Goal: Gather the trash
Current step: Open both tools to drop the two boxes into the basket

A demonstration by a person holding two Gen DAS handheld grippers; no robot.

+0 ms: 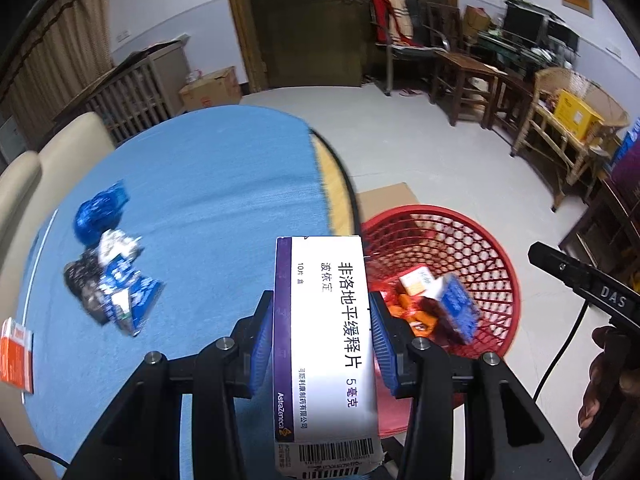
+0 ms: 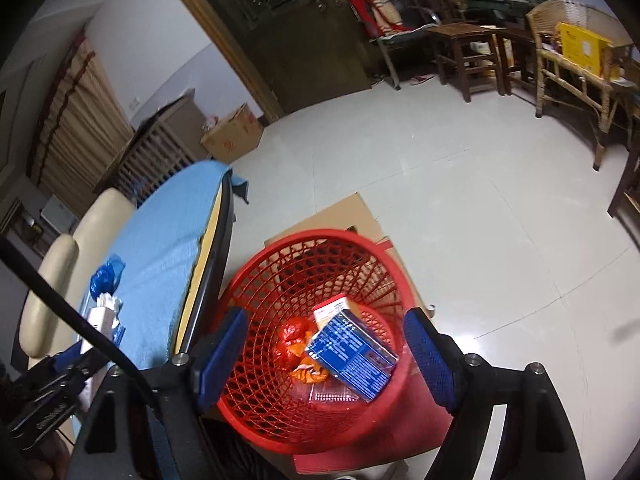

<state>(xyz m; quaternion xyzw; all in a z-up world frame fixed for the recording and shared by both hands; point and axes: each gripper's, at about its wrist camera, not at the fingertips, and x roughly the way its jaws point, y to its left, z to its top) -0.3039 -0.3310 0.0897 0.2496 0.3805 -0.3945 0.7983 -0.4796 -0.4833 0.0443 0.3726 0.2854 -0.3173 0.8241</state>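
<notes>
- Blue-padded jaws of the left gripper [image 1: 322,344] are clamped on a white medicine box [image 1: 326,344] at the table edge.
- Spread wide and empty, the right gripper [image 2: 326,354] is held above the red basket [image 2: 256,268].
- A blue carton [image 2: 352,354] and orange wrappers [image 2: 296,344] are seen inside.
- Crumpled trash [image 1: 112,276] is left on the blue tablecloth [image 1: 216,184].

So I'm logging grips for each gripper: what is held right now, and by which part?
The left gripper clamps the white medicine box by its two long side faces, about mid-length. The right gripper holds nothing, open above the red basket.
</notes>
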